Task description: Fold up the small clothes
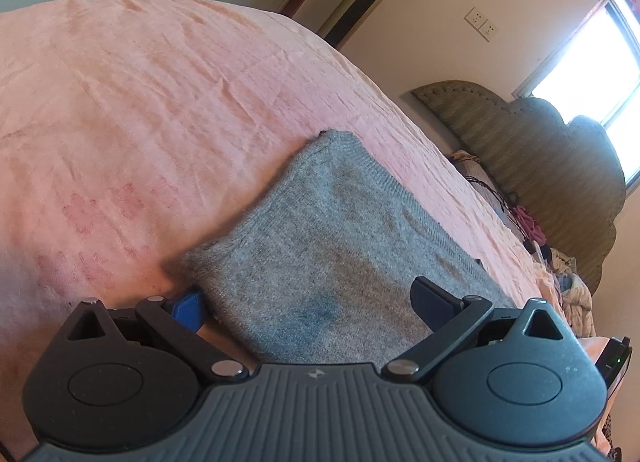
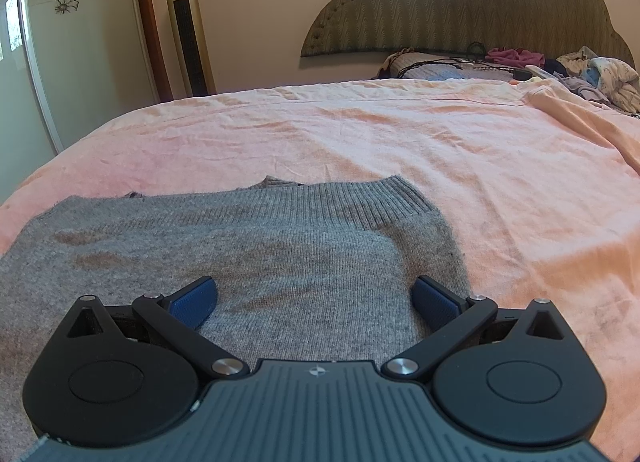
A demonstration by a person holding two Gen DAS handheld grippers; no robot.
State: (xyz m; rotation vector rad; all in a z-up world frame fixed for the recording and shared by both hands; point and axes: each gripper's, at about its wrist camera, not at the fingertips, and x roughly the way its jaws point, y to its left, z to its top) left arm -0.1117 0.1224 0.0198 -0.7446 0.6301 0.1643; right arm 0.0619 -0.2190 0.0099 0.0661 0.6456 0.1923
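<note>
- Grey knitted sweater (image 2: 248,246) lying flat on a bed with a pink sheet (image 2: 400,133), filling the lower left and centre of the right wrist view.
- Ribbed edge of the sweater running across the middle of that frame; right-hand part already turned over onto the body, leaving a doubled layer with a soft step at centre right.
- Right gripper (image 2: 314,300) low over the sweater at the bottom of the frame, jaws spread wide, nothing between the blue pads, apparently just above or resting on the knit.
- Left gripper (image 1: 310,304) at the bottom of the left wrist view, jaws likewise wide apart and holding nothing; one pad beside the sweater's edge at lower left, the other over the grey cloth at lower right.
- In the left wrist view, sweater (image 1: 332,238) stretching from bottom centre toward the middle of the frame, pink sheet (image 1: 140,101) filling the upper left.
- Pile of other clothes (image 2: 600,73) by the headboard (image 2: 460,1) in the upper right, well apart from the sweater.
- Likely risks: pinching pink sheet together with the knit and dragging the bedding; catching only the top layer so the fold slips open; thick, stretchy knit sagging and landing crooked.
</note>
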